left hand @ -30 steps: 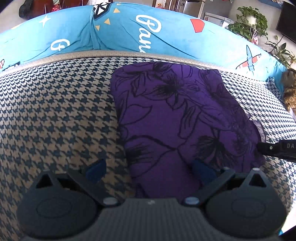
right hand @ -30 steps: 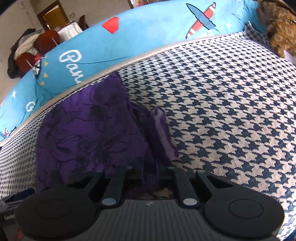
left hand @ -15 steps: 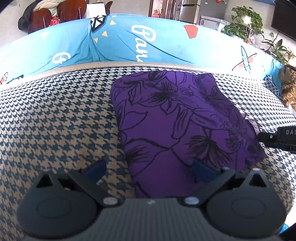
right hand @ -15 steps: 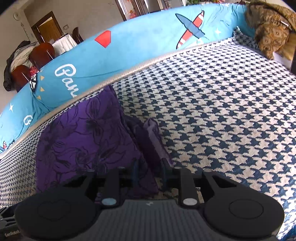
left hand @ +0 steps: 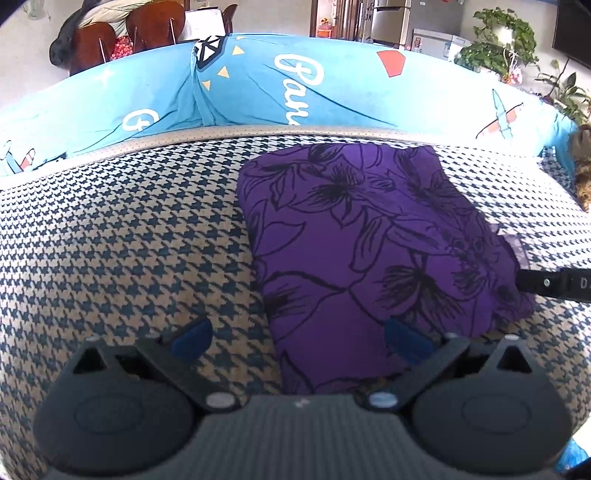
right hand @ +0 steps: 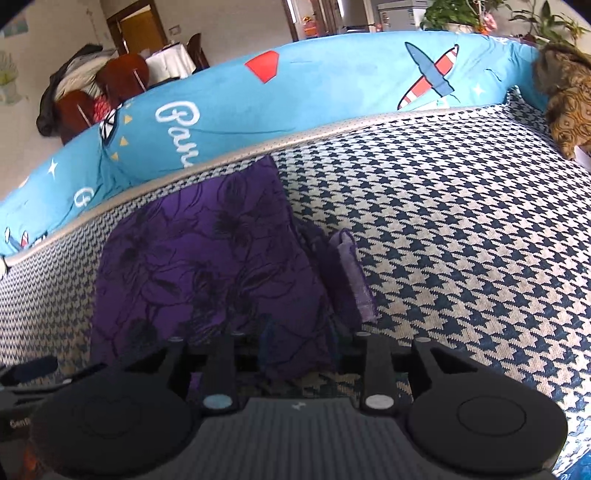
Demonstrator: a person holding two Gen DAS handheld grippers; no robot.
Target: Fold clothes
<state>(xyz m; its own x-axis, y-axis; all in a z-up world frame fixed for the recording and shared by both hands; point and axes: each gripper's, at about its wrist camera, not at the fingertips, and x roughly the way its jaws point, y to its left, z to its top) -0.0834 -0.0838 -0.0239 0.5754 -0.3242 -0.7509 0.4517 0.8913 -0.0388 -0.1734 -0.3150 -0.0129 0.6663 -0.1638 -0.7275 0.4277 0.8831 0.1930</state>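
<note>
A purple garment with black flower outlines [left hand: 369, 240] lies folded into a rough rectangle on the houndstooth cover [left hand: 129, 258]. My left gripper [left hand: 299, 338] is open, its blue pads wide apart above the garment's near edge and holding nothing. My right gripper [right hand: 301, 347] sits at the garment's right corner [right hand: 295, 354]. Its jaws are opening, with the cloth corner loose between them. A paler purple strip [right hand: 351, 273] sticks out along the garment's [right hand: 207, 258] right side. In the left wrist view the right gripper [left hand: 554, 282] shows at the right edge.
A long blue printed bolster [left hand: 295, 92] borders the far side of the cover. A brown patterned cloth [right hand: 569, 107] lies at the far right. Chairs [left hand: 122, 37] and potted plants [left hand: 506, 33] stand beyond the bolster. Bare houndstooth cover [right hand: 461, 221] spreads to the garment's right.
The right jaws, shut on the garment's corner a second ago, have parted and the cloth has slackened. Both views have drawn up and back a little. The left gripper stayed open.
</note>
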